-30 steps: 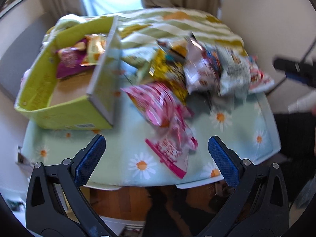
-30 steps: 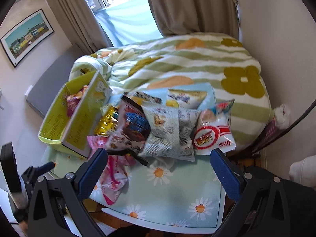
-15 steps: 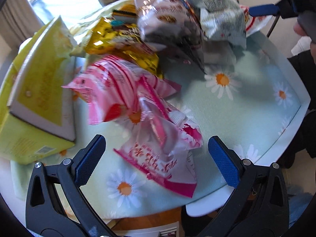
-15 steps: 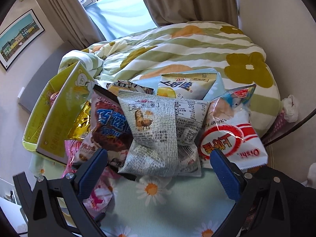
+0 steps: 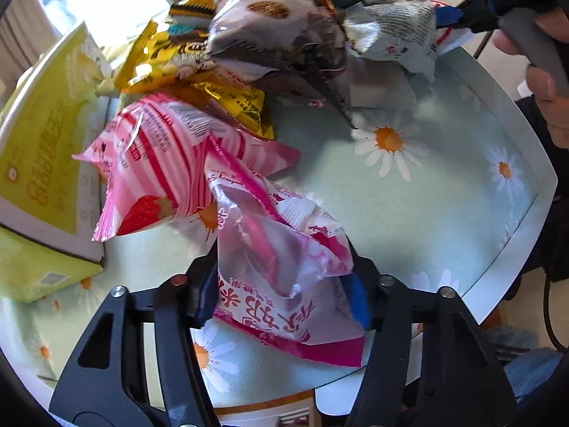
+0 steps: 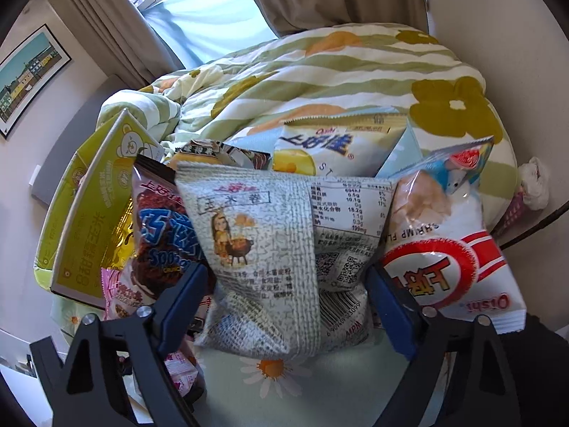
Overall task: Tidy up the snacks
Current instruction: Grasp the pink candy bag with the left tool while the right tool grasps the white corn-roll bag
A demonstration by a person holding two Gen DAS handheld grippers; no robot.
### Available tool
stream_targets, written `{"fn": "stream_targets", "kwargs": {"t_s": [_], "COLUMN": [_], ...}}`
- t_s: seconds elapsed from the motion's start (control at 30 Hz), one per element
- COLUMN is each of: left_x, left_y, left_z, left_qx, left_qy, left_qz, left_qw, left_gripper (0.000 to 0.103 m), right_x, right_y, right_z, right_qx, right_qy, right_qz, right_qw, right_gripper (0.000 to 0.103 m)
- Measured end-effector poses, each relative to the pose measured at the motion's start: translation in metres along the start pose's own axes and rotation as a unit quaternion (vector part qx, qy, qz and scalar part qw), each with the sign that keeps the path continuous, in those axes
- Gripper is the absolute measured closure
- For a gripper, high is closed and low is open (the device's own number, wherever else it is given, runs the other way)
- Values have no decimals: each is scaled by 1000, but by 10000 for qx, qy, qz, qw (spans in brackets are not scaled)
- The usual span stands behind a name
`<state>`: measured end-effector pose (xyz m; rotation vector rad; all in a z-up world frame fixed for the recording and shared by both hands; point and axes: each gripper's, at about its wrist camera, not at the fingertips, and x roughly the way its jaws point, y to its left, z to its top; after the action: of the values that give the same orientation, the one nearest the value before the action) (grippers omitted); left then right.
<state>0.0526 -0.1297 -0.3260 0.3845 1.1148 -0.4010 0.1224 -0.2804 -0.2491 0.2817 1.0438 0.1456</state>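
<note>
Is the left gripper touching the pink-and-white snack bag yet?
Touching. The left wrist view shows the left gripper with both blue pads pressed into the pink-and-white snack bag, crumpling it.

Left wrist view: low over the near edge of the daisy-print table point(image 5: 444, 213), facing the snack pile from close up, window glare top left

Right wrist view: near the table's front, looking across the pile toward the bed point(image 6: 338, 71) and window

Shared: grey corn-roll bag point(image 5: 394, 25) point(image 6: 263, 249), yellow-green box point(image 5: 39, 135) point(image 6: 89, 210), brown crunch bag point(image 5: 281, 35) point(image 6: 160, 235)
</note>
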Motion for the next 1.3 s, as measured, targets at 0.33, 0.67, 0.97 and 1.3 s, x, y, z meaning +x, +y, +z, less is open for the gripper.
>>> {"fn": "stream_targets", "kwargs": {"t_s": [0.33, 0.67, 0.97, 1.3], "left_x": [-10, -35, -73, -153], "left_y": [-9, -3, -2, 27], "left_z": [-1, -2, 4, 24], "left_qx": [-53, -98, -189, -876], "left_qy": [-19, -102, -323, -889], "left_qz": [-52, -117, -82, -64], "left_qw": [10000, 9998, 9993, 9922], "left_gripper": [59, 61, 62, 62], "right_x": [8, -8, -37, -96], "right_y": [-5, 1, 6, 28], "right_z": [-5, -13, -16, -11], "right_qx": [168, 78, 56, -96], "right_qy": [-5, -162, -341, -576], "right_qz": [162, 257, 352, 479], "right_qw": [9997, 9995, 9988, 9971], "right_gripper": [27, 39, 41, 41]}}
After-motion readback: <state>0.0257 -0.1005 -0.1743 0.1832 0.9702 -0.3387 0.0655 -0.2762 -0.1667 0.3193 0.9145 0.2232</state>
